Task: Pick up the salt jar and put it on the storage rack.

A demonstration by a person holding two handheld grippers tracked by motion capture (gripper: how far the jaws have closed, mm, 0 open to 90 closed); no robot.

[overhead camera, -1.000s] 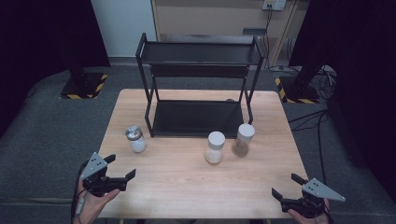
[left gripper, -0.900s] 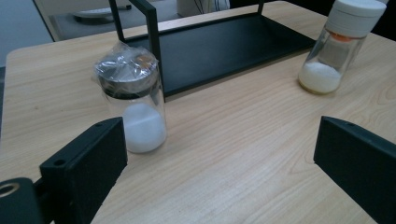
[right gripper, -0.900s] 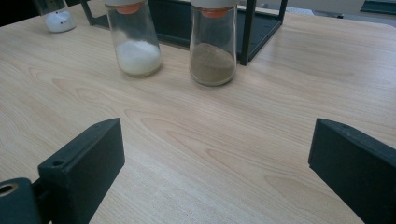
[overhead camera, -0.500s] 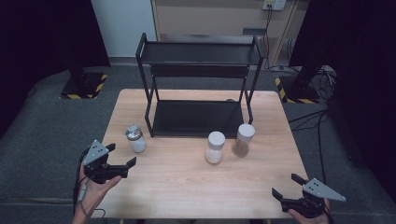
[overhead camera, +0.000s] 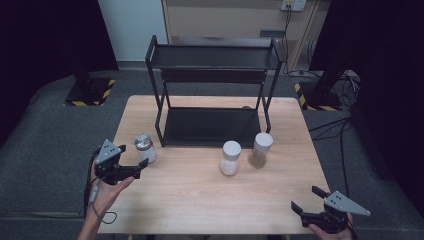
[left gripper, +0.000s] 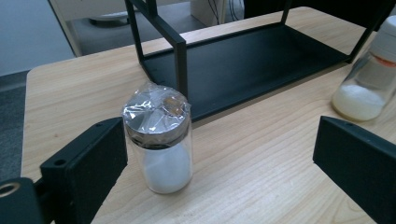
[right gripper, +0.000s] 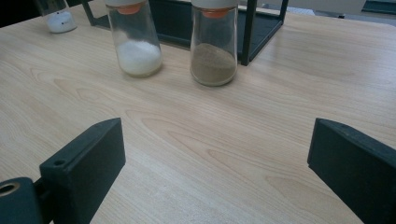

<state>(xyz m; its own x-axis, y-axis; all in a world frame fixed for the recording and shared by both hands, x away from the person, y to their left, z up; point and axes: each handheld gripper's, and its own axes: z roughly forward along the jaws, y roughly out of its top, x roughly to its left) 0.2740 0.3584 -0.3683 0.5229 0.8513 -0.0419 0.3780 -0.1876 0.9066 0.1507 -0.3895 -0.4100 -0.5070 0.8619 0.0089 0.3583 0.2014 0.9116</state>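
Foil-capped jar (left gripper: 159, 144) is stood upright on the desk (overhead camera: 200, 195), near the rack's (overhead camera: 212, 95) front-left leg. Left gripper (overhead camera: 134, 167) is held released just beside it, not touching. Right gripper (overhead camera: 306, 200) is held released at the desk's near right edge.

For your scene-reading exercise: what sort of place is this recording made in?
Probably a lab or studio set up for recording: a light wooden table on grey carpet, yellow-black hazard tape at dark stand bases, and loose cables to a wall socket.
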